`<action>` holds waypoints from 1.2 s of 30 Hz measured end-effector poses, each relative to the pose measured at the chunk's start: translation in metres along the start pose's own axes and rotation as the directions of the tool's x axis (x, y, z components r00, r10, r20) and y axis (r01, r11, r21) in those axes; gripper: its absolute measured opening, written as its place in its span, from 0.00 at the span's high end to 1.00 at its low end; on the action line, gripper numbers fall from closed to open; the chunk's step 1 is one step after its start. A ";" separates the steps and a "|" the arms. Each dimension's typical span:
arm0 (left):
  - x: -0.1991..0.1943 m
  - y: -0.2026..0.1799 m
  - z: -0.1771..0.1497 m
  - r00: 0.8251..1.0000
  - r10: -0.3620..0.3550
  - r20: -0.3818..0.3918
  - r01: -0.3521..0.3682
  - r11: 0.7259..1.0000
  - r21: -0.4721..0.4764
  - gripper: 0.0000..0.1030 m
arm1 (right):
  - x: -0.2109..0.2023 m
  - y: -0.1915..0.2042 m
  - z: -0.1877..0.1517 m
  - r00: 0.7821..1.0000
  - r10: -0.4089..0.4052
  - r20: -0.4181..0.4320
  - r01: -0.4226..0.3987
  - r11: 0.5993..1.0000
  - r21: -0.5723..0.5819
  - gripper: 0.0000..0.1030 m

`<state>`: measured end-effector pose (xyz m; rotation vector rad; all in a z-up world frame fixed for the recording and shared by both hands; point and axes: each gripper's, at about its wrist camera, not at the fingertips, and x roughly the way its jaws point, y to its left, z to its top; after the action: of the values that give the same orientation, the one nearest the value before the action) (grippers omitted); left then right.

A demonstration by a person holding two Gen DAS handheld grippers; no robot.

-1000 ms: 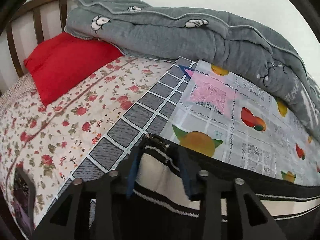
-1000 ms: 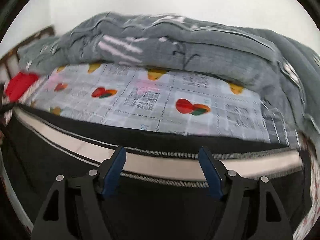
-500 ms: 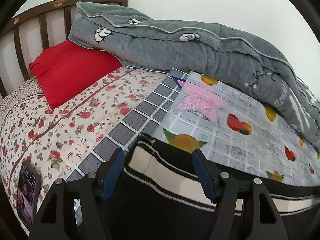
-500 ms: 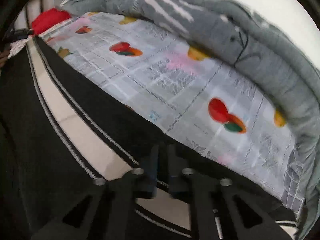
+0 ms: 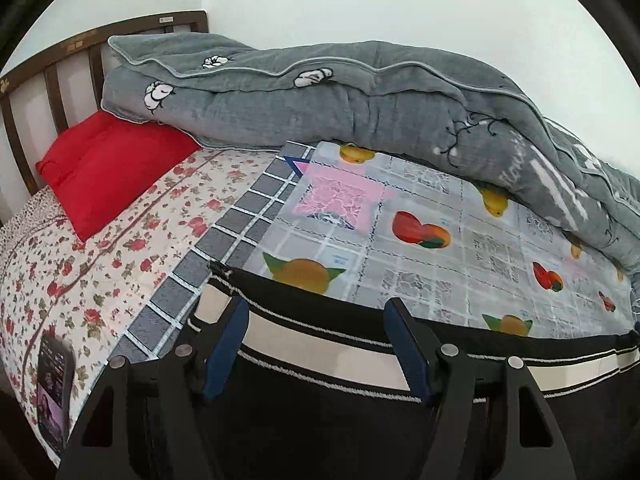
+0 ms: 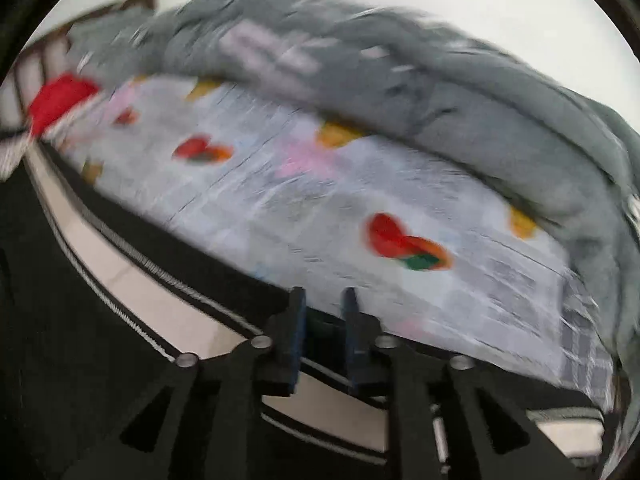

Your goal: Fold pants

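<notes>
Left tongs (image 5: 316, 312) stand apart over the black cream-striped pants (image 5: 320, 344); right tongs (image 6: 323, 300), blurred, seem to be opening off the fabric.

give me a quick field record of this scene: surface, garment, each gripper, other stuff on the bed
surface: bed with a fruit-print sheet beside a floral sheet
garment: black pants with a cream side stripe, lying flat along the near edge
left gripper: jaws apart above the stripe, not pinching the cloth
right gripper: jaws opening, a narrow gap over the pants' far edge; blurred, grip unclear
bedding: grey quilt bunched along the wall
pillow: red pillow by the headboard
other: phone on the floral sheet
</notes>
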<state>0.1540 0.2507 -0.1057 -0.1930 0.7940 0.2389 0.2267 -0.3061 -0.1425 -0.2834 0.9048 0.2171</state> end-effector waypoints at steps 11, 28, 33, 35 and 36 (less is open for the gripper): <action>-0.005 -0.021 -0.026 0.994 -0.091 -0.064 0.090 0.996 -0.030 0.34 | 0.018 -0.024 -0.017 0.978 -0.183 -0.099 0.187 0.982 0.030 0.59; -0.096 0.020 -0.129 0.952 -0.294 -0.089 0.286 0.954 -0.086 0.34 | -0.108 0.071 -0.040 0.995 -0.004 0.098 -0.019 0.972 0.233 0.48; -0.093 0.058 -0.157 0.952 -0.295 -0.077 0.275 0.940 -0.202 0.34 | -0.137 0.092 -0.062 0.993 0.049 0.110 -0.076 0.964 0.255 0.48; -0.085 0.068 -0.164 0.947 -0.312 -0.081 0.284 0.927 -0.246 0.35 | -0.144 0.099 -0.070 0.994 0.049 0.102 -0.075 0.960 0.269 0.48; -0.078 0.074 -0.169 0.939 -0.334 -0.079 0.301 0.911 -0.281 0.35 | -0.146 0.100 -0.074 0.994 0.052 0.098 -0.077 0.958 0.276 0.48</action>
<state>-0.0349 0.2667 -0.1711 -0.5917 0.8414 0.0217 0.0542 -0.2459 -0.0847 0.0186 0.8445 0.1578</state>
